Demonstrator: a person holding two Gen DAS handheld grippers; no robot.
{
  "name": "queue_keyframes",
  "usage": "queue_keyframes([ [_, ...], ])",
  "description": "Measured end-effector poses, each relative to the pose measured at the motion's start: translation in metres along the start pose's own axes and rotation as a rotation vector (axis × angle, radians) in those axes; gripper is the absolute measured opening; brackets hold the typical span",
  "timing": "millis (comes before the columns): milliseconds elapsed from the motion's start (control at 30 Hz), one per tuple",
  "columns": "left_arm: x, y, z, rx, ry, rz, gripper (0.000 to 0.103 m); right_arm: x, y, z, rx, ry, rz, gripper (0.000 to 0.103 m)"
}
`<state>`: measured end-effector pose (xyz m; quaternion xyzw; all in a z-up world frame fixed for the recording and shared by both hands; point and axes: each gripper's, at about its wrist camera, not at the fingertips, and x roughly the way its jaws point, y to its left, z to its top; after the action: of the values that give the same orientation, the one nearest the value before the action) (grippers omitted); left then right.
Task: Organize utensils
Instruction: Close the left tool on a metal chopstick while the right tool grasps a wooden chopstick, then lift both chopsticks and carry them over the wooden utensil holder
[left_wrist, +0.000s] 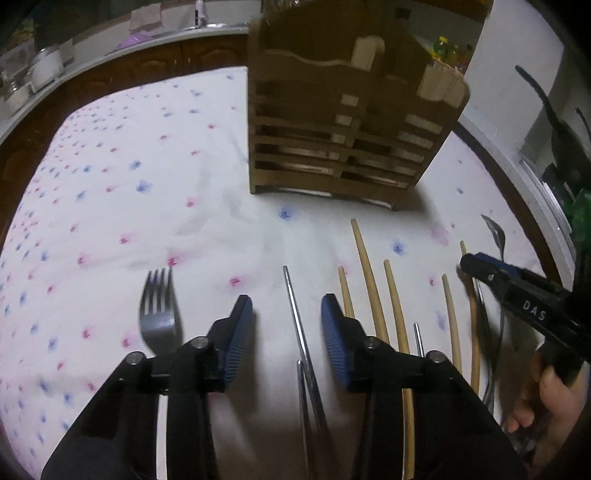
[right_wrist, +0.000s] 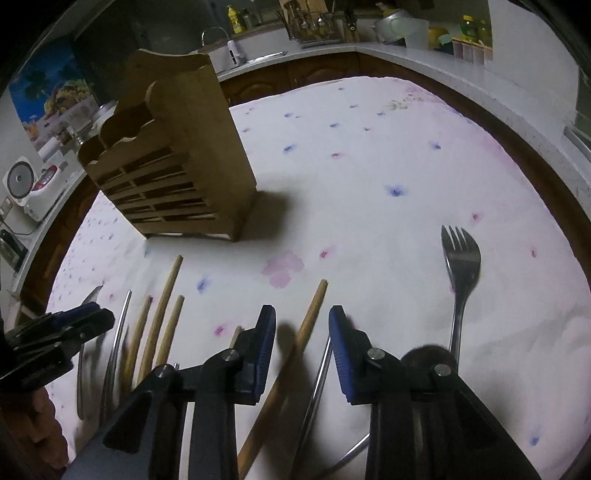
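A wooden slatted utensil holder (left_wrist: 347, 122) stands upright on the flowered tablecloth; it also shows in the right wrist view (right_wrist: 173, 162). Several wooden chopsticks (left_wrist: 369, 280) and metal chopsticks (left_wrist: 295, 314) lie side by side in front of it. A metal fork (left_wrist: 159, 314) lies at the left. My left gripper (left_wrist: 287, 314) is open, low over a metal chopstick. My right gripper (right_wrist: 302, 332) is open over a wooden chopstick (right_wrist: 306, 328), with a metal chopstick (right_wrist: 321, 373) beside it. A second fork (right_wrist: 460, 266) lies to its right. Each gripper shows in the other's view: the right (left_wrist: 480, 266), the left (right_wrist: 92, 317).
The tablecloth (right_wrist: 369, 166) covers a round table with a dark wood rim (right_wrist: 535, 166). A spoon (left_wrist: 496, 236) lies at the far right of the row. Kitchen counters with a sink, a rice cooker (right_wrist: 26, 188) and bottles ring the table.
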<state>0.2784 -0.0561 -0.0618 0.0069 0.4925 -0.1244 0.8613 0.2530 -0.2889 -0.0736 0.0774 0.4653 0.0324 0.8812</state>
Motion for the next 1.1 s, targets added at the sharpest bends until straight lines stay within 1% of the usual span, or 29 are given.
queue_keyframes([
  [33,0.004,-0.001,0.001,0.005,0.016,-0.002,0.032,0.002,0.001,0.002,-0.007,0.003,-0.002,0.029],
  [67,0.009,-0.002,0.001,0.008,0.033,-0.008,0.026,0.004,0.002,0.002,-0.014,0.01,-0.005,0.026],
  [200,0.013,-0.01,0.0,0.048,0.026,0.02,0.026,0.01,0.011,0.003,-0.066,0.015,-0.04,0.026],
  [233,0.014,-0.011,0.0,0.052,0.023,0.024,0.021,0.012,0.015,0.003,-0.082,0.012,-0.048,0.025],
  [267,0.015,-0.011,0.0,0.059,0.019,0.03,0.014,0.013,0.017,0.003,-0.095,0.01,-0.054,0.021],
  [333,0.015,-0.01,0.001,0.06,0.017,0.023,0.006,0.015,0.022,0.003,-0.128,0.003,-0.081,0.01],
  [433,0.015,-0.005,0.002,0.044,0.017,-0.002,0.006,0.015,0.02,0.005,-0.114,0.002,-0.048,0.008],
  [500,0.013,-0.002,0.001,0.037,0.013,-0.015,0.005,0.012,0.016,0.007,-0.082,-0.001,-0.002,0.007],
  [633,-0.001,0.004,0.001,0.025,-0.02,-0.031,0.005,-0.004,0.018,0.008,-0.057,-0.035,0.053,0.006],
  [733,-0.019,0.006,-0.002,0.012,-0.056,-0.059,0.004,-0.022,0.023,0.01,-0.051,-0.071,0.089,0.006],
  [900,-0.052,0.01,-0.009,-0.012,-0.116,-0.113,0.004,-0.052,0.033,0.011,-0.055,-0.126,0.125,0.005],
  [967,-0.064,0.003,-0.009,-0.016,-0.141,-0.129,0.004,-0.063,0.035,0.01,-0.049,-0.144,0.147,0.005],
  [1100,-0.094,0.002,-0.014,-0.026,-0.196,-0.161,0.004,-0.085,0.041,0.009,-0.056,-0.186,0.169,0.005],
])
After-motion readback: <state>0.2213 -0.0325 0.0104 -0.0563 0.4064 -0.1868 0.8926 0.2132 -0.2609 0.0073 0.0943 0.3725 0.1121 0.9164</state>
